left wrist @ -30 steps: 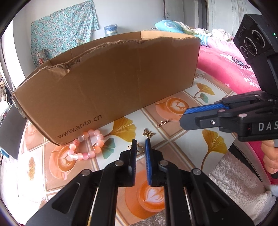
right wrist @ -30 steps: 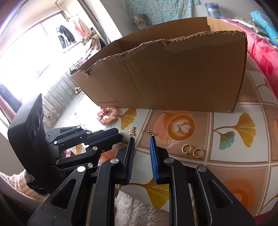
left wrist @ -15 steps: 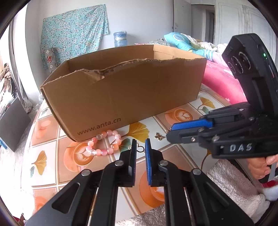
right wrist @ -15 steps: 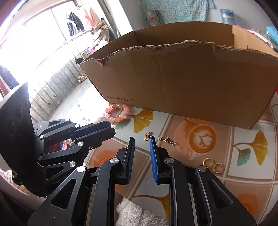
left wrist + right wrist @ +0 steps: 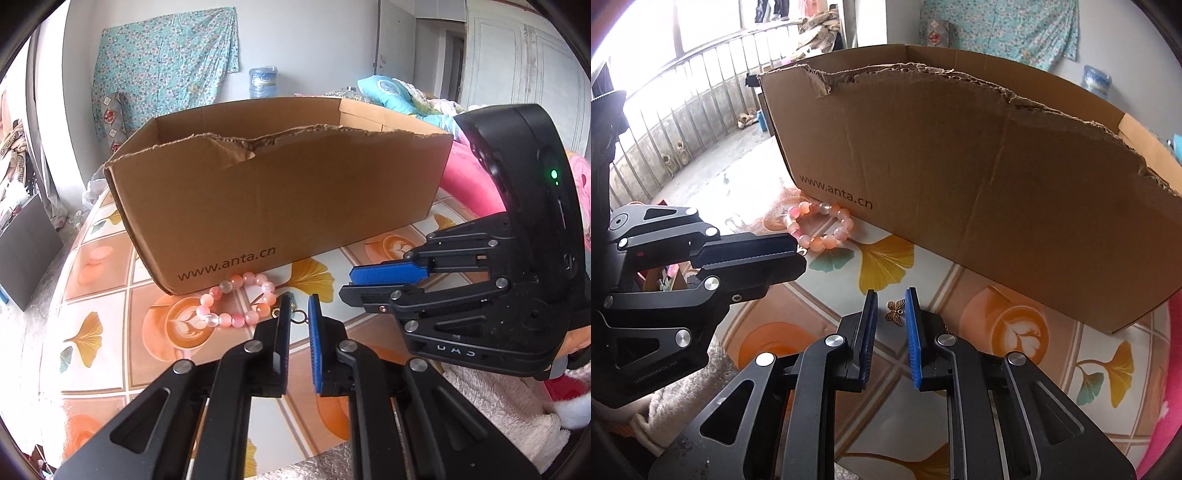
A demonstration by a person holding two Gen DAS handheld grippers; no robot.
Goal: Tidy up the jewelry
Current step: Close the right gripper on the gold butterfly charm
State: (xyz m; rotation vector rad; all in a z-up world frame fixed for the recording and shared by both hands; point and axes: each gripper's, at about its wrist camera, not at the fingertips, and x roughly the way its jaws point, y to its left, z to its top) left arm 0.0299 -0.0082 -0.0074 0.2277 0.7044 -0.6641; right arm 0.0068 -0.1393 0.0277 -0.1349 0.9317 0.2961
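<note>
Gold butterfly charm [image 5: 895,312] sits between the closing right gripper [image 5: 891,308], not pinched yet. Left gripper [image 5: 297,308] looks nearly shut. Pink bead bracelet [image 5: 238,300] waits by the cardboard box [image 5: 280,206].

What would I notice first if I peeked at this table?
Probably the big brown cardboard box with its torn top edge, standing at the back of the leaf-patterned table. Right in front of it, by the printed web address, lies a pink bead bracelet. Nearer, a tiny gold butterfly charm lies on the table just ahead of the right tool, whose jaws are closing.
</note>
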